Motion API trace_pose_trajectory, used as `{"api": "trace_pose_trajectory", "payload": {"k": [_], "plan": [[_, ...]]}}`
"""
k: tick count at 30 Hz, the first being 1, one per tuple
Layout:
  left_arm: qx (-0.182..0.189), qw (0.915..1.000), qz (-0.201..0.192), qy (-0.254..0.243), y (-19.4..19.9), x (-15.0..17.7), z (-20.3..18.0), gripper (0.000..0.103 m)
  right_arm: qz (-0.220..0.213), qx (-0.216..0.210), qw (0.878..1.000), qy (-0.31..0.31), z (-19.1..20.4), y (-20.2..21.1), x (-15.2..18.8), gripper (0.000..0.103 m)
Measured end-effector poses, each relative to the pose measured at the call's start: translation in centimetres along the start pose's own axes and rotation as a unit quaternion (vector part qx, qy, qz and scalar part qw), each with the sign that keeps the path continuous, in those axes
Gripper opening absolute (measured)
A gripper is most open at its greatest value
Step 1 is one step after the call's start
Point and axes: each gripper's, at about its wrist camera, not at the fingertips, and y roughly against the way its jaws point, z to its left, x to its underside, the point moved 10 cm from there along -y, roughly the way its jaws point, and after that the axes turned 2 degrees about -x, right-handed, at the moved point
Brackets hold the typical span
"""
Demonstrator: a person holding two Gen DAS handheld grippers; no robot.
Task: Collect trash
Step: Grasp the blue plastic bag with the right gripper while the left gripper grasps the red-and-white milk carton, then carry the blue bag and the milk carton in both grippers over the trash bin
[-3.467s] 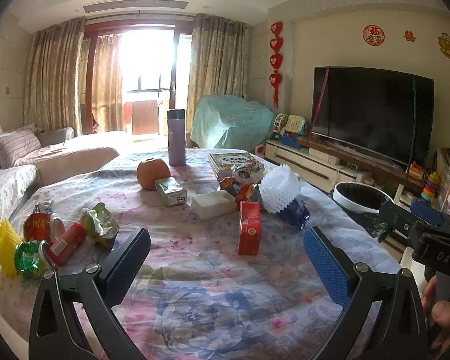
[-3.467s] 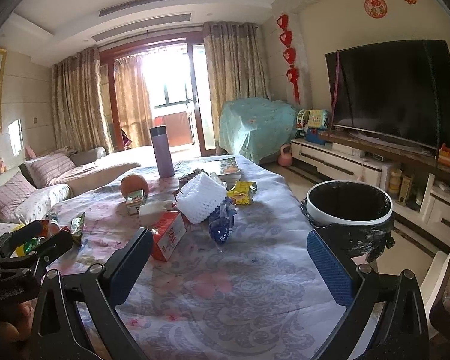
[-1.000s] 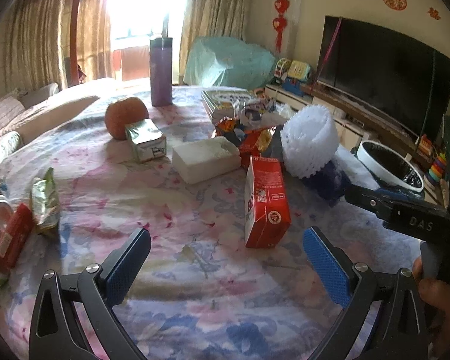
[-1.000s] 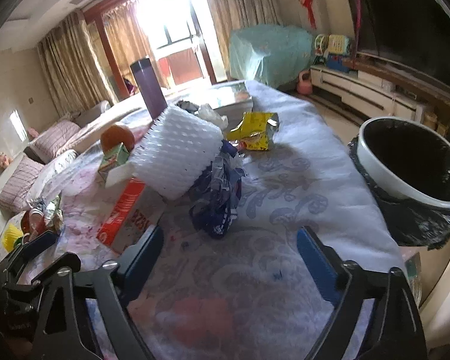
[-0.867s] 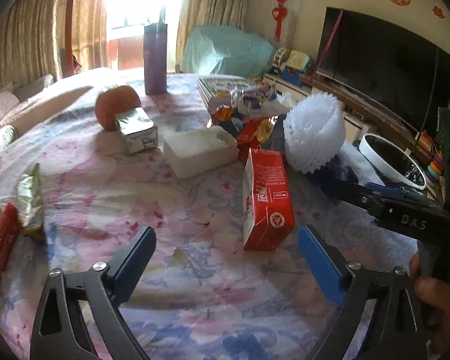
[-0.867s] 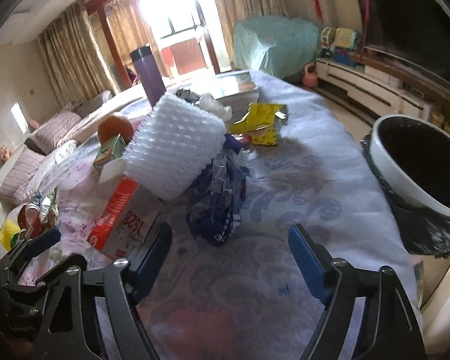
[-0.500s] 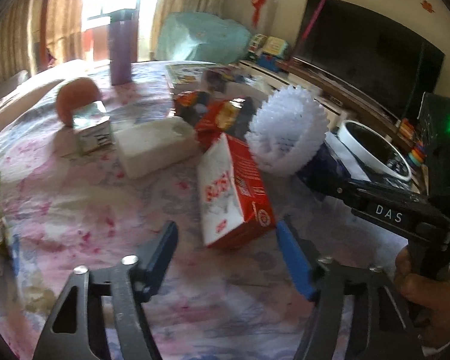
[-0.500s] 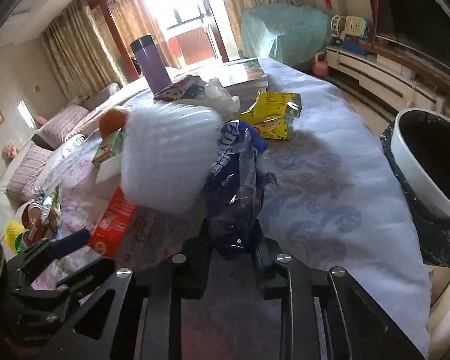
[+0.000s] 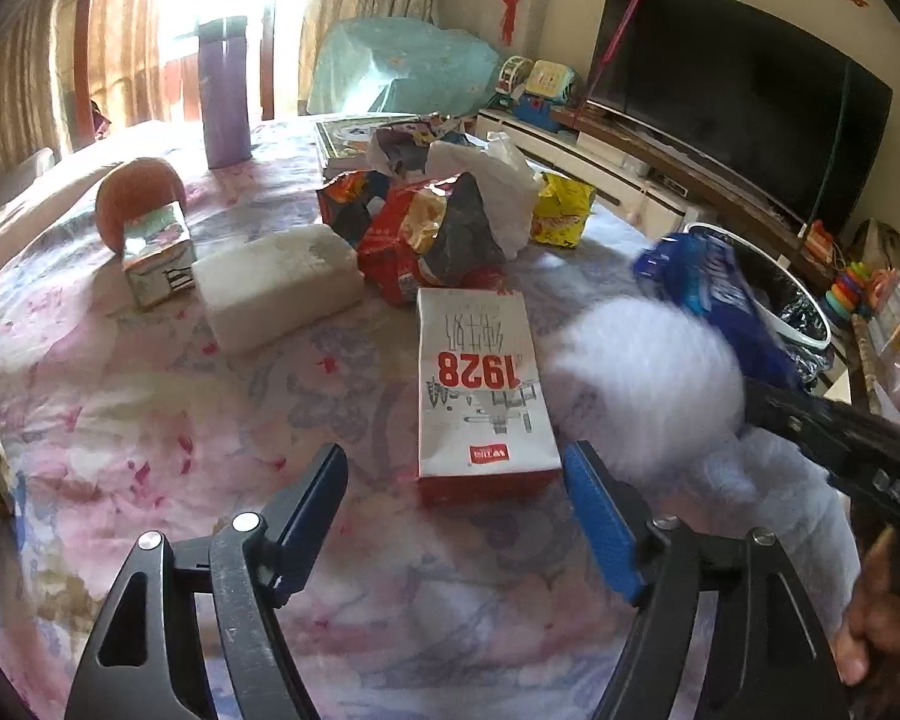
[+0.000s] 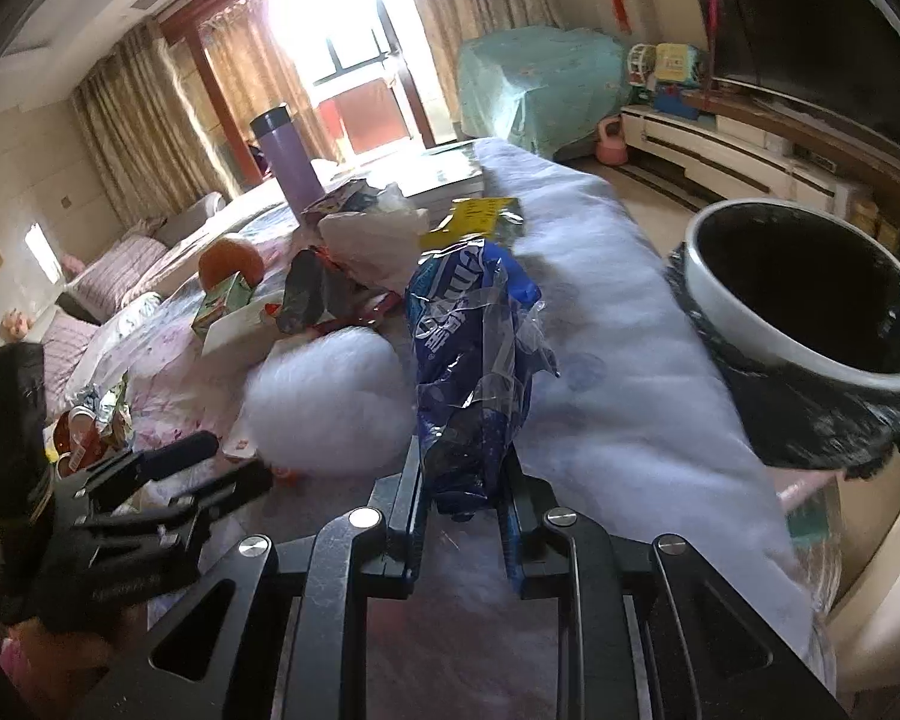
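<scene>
Blue crinkled plastic wrapper (image 10: 471,360) stands clamped between the fingers of the right gripper (image 10: 463,501), lifted clear of the floral tablecloth (image 9: 150,396) near the table's right edge; in the left wrist view the same wrapper shows as a blurred blue streak in front of the bin. White-rimmed trash bin (image 10: 810,294), lined with a black bag, stands on the floor just beyond that right edge. White foam fruit net (image 10: 324,402), blurred, lies on the cloth just left of the wrapper. Left gripper (image 9: 456,516) hangs over the table's near edge, jaws apart and opening, with the near end of a red-and-white milk carton (image 9: 480,384) printed "1928" lying flat just ahead of the gap, pads not touching it. Beyond the carton, toward the table's middle: red snack bag (image 9: 408,240), white tissue pack (image 9: 276,288), small green juice box (image 9: 156,258), orange (image 9: 135,195), yellow wrapper (image 9: 561,210). Purple flask (image 9: 225,96) stands upright near the far edge. A hand (image 9: 876,618) grips the right tool's handle at the lower right.
</scene>
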Motion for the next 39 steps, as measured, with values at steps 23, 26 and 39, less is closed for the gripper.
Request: {"api": "trace_pose_trajectory", "payload": {"k": [23, 26, 39], "plan": [[0.009, 0.9992, -0.029, -0.027, 2.1, -3.8, -2.5, 0.049, -0.040, 0.012, 0.999, -0.030, -4.2, 3.2, -1.2, 0.019], [0.029, 0.9983, -0.031, -0.040, 2.4, -4.4, -4.3, 0.049, -0.045, 0.016, 0.998, -0.033, -4.8, 3.6, -1.4, 0.019], [0.086, 0.9920, -0.023, -0.089, -0.5, -6.8, -9.7, 0.049, -0.057, 0.044, 0.996, -0.058, -9.4, 5.6, -2.5, 0.019]]}}
